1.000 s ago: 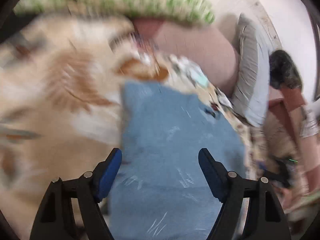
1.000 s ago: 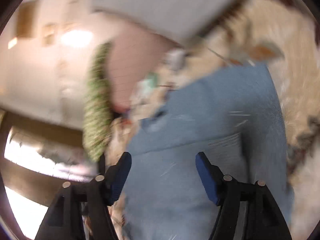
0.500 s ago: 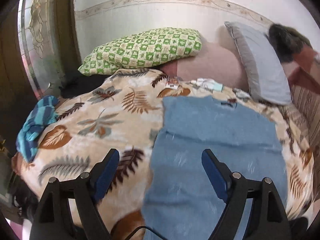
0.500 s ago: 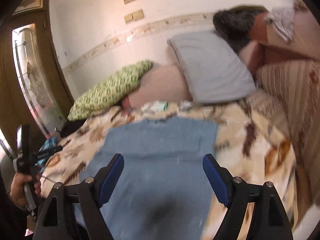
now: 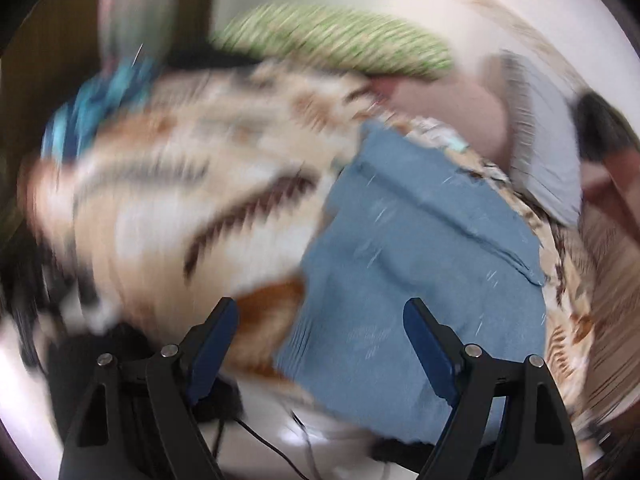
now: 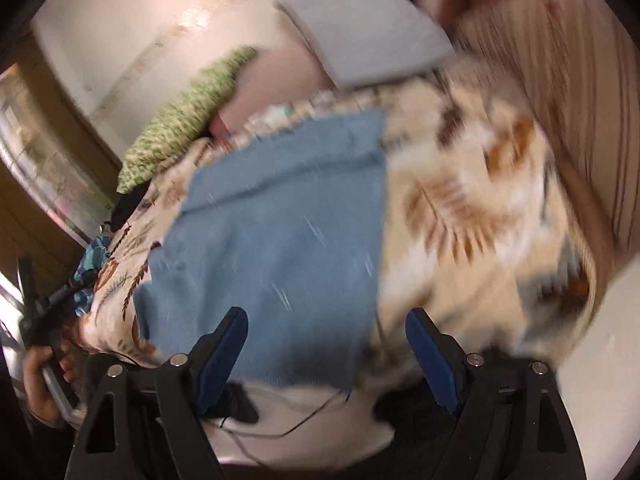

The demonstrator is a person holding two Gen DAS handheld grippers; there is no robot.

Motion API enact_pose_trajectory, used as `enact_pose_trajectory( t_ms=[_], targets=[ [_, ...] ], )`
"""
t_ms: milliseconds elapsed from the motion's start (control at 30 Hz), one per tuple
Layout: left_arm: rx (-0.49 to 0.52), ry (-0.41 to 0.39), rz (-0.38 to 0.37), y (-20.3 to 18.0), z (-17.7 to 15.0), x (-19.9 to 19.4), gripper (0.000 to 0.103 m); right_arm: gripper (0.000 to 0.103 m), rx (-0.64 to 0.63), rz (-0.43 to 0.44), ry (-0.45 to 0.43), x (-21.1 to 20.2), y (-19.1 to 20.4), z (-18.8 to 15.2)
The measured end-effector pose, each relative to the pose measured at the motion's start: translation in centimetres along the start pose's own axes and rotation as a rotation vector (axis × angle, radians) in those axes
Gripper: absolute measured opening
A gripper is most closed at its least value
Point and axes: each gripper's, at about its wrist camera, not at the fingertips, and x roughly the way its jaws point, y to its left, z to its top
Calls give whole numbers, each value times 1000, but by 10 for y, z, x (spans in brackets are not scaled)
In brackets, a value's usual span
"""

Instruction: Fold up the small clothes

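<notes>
Garment [image 5: 420, 272] plain blue. Blanket [image 5: 168, 200] cream, brown leaf print. Pillow [image 5: 332, 36] green-white check; another pillow [image 6: 360, 32] grey. Gripper pads [image 6: 222, 360] dark blue.

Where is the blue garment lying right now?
The blue garment lies spread on the leaf-print blanket, ahead of both open grippers, its far edge toward the pink pillow and grey pillow.

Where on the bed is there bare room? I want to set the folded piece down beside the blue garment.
Free: the leaf-print blanket left of the blue garment, up to the turquoise cloth, and the blanket right of the garment toward the striped bedding. Crowded: the head end, where the green pillow, grey pillow and small scattered items sit.
</notes>
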Motion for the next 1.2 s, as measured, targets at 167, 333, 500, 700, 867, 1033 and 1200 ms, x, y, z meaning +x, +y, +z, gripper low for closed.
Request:
enact_pose_trajectory(
  t_ms=[167, 333, 500, 700, 867, 1033, 1200],
  targets=[
    [-124, 187, -47, 32, -29, 37, 85, 84, 201, 102, 200, 40, -47, -18],
    [-256, 280, -58, 57, -43, 57, 85, 84, 280, 188, 330, 93, -52, -23],
    [-292, 304, -66, 73, -44, 66, 85, 84, 243, 132, 455, 154, -42, -42],
    [-332, 288, -136, 90, -36, 70, 84, 84, 277, 132, 420, 175, -43, -51],
    [-297, 318, -196, 75, -29, 80, 84, 84, 285, 136, 394, 175, -46, -51],
    [-102, 263, -113, 36, -24, 70, 80, 83, 255, 157, 378, 166, -43, -47],
    [84, 290, 0, 9, -18, 89, 10, 70, 261, 140, 426, 174, -45, -49]
  ],
)
